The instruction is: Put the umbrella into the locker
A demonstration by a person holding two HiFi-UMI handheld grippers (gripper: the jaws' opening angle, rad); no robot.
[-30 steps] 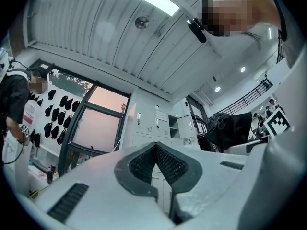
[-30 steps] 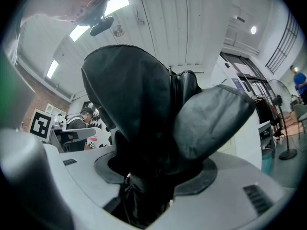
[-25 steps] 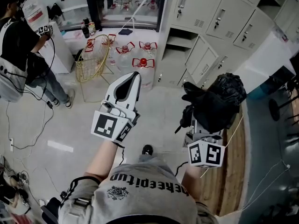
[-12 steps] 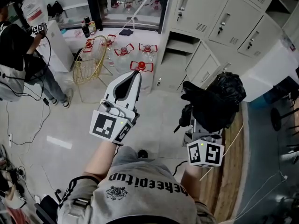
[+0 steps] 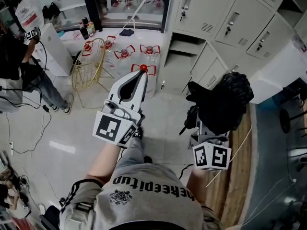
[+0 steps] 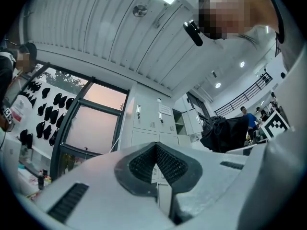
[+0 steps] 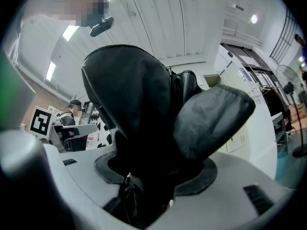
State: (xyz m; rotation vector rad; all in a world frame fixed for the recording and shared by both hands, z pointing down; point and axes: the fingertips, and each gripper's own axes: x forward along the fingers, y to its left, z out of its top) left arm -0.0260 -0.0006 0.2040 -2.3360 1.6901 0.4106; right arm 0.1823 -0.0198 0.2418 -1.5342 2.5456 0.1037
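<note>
A black folded umbrella (image 5: 221, 103) bulges out of my right gripper (image 5: 209, 128), whose jaws are shut on its bunched fabric. In the right gripper view the umbrella (image 7: 139, 104) fills the middle and hides the pads of the right gripper (image 7: 156, 176). My left gripper (image 5: 138, 78) is held out ahead at the left, shut and empty; the left gripper view shows the left gripper (image 6: 156, 163) with its ribbed pads pressed together. The grey lockers (image 5: 225, 23) stand ahead to the upper right, one compartment (image 5: 184, 46) open. These lockers (image 6: 149, 123) also appear beyond the left jaws.
A gold wire basket (image 5: 88, 61) and water bottles with red handles (image 5: 144, 69) stand on the floor ahead. A person in black (image 5: 14, 66) is at the left. A white block (image 5: 276, 71) and a wooden strip (image 5: 240, 171) lie to the right.
Both grippers have been carried forward toward the lockers. The basket, bottles and the person at the left have shifted in the head view. The grip on the umbrella is unchanged.
</note>
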